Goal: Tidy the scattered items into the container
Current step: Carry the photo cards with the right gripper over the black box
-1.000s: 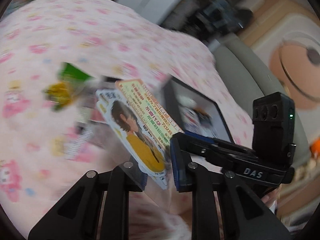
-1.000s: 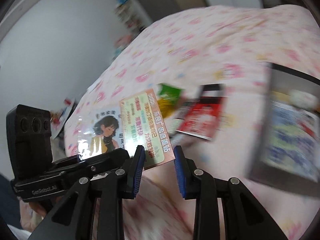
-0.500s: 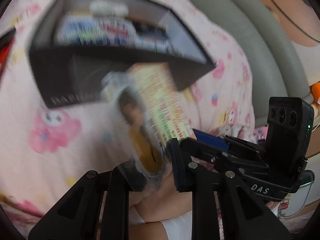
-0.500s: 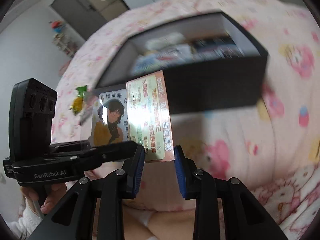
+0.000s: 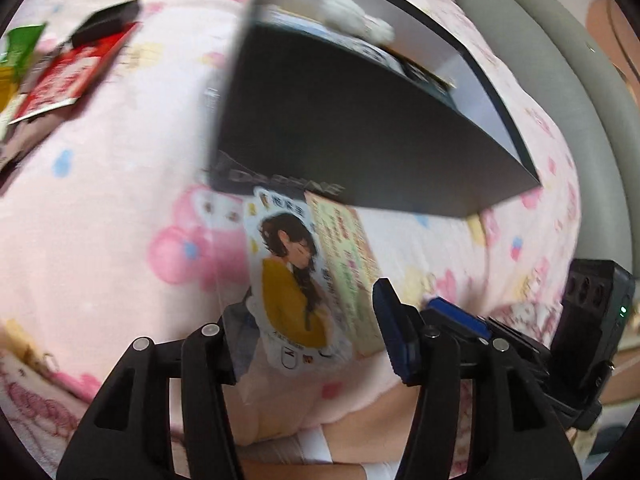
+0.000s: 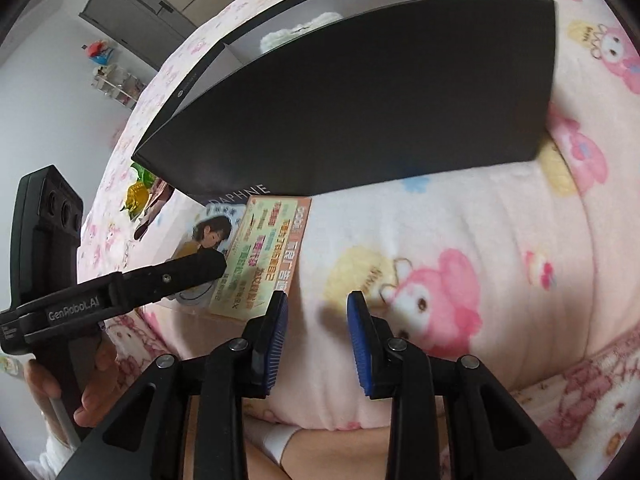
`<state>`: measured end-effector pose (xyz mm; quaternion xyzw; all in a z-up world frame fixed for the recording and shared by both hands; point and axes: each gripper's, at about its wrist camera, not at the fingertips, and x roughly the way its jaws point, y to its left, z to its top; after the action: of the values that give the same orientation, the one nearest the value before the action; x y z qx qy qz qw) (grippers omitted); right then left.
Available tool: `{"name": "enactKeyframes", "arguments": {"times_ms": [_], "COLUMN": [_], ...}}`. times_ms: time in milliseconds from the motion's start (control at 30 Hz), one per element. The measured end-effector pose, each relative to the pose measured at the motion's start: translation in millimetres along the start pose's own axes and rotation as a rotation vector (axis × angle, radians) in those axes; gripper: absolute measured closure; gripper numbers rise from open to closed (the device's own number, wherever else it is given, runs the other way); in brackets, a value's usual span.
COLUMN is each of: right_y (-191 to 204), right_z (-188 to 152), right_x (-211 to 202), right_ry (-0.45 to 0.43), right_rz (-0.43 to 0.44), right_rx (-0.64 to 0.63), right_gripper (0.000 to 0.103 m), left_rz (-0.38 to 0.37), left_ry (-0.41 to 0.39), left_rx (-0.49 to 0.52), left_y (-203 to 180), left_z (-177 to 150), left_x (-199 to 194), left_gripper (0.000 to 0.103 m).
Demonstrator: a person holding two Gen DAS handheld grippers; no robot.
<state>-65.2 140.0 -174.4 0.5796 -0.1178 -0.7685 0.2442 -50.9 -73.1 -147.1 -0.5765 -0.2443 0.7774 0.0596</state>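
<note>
Now, grippers: two.
Left gripper: jaws opening, card packet between them.
Right gripper: jaws apart, holding nothing.
Black box: one.

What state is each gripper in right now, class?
Left gripper: jaws opening, card packet between them.
Right gripper: open, empty.

the black box near wall hides most of its contents; left packets are motion-blurred.
</note>
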Motion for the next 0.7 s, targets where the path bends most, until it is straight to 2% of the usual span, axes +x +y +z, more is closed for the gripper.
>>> {"name": "enactKeyframes", "arguments": {"times_ms": [67,133,167,200,300,333,467,533,567,633,700], "right_y": [5,10,10,11,2,1,1,5,9,15,19], "right_z": [4,9,10,11,11,10,7,6,6,7,9], "right_x": [6,18,23,31,44,43,41,42,42,40,39], "right_ry": [0.007,0.029,0.045,0.061,0.08,0.075,0.062,0.058,0.057,0.054,0.044], "right_rz": [0.019,0.07,0.088,0.102,0.158,0.17,0.174,0.156,0.14,0.118,0.114], "right_rx": [-0.003,-0.002,-0.001,0.004,0.044,0.047,0.043,0.03,0.018,0.005,-0.002], "right_gripper": [0.076,0.073,0.071,0.071,0.071,0.071,0.071,0.071,0.071,0.071,0.071], "left_rz": [0.039,0.031,0.043,0.063,0.005,0.02,0.179,0.282,0.309,0.29,0.236], "left_ry": [0.005,0.036,0.033,0.026,0.028,0.009,-0.091,-0.149,-0.167,-0.154,-0.086], "left_rx": [0.0,0.029,0.036,0.04,0.013,0.005,-0.027,-0.043,-0.052,-0.067,-0.062], "left_y": [1,-6,-5,-5,2,4,13,19,23,29,30], "left_z": [0,0,-1,-1,0,0,2,2,2,0,0], "left_x": [1,7,7,7,4,-1,-23,-36,-41,-41,-31], "left_gripper": [0.042,0.042,0.052,0.053,0.053,0.053,0.051,0.051,0.049,0.046,0.046]}}
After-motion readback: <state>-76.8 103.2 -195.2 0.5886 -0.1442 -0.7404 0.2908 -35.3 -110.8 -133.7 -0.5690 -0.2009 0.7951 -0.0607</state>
